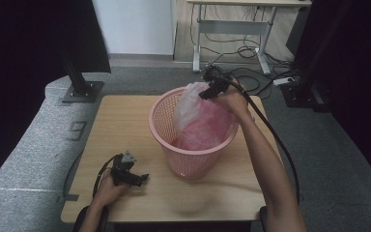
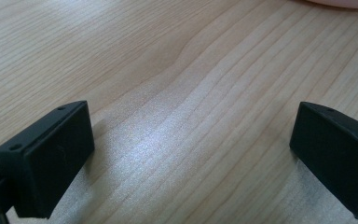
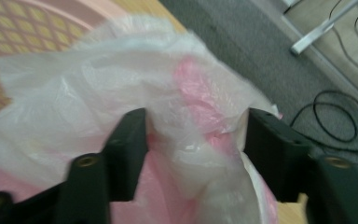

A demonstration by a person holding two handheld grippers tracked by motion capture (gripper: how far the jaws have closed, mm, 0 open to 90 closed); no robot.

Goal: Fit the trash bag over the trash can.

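Pink perforated plastic wastebasket (image 1: 193,154) stands at the centre of the high view on the light wooden table (image 1: 125,121), with a thin translucent white-and-pink plastic bag (image 1: 198,116) sitting inside it and rising above the rim at the far right side.

Right tool (image 1: 211,89): positioned at the upper centre of the high view, above the far rim of the basket. In the right gripper view the bag (image 3: 186,107) bulges up between the two black jaws, which stand partly apart. The film fills the gap and lies against both inner faces, but whether the pads truly pinch it cannot be told; treat the hold as loose.

Left tool (image 1: 131,175): resting low at the lower left of the high view, well apart from the basket. In the left gripper view its jaws stand wide apart over bare wood (image 2: 177,93), holding nothing.

Probable faults from this state:
- Slip. The film is thin and slick; a partial closure on a bunched fold may let it slide out when pulled.
- Tear. A hard pull over the basket rim could stretch or split the film.
- Basket shift or tip. The basket is light and unrestrained; the left tool is not bracing it, so sideways drag through the bag may move it toward the table edge.
- Uneven seating. One bunched corner may leave the rest of the bag collapsed inside
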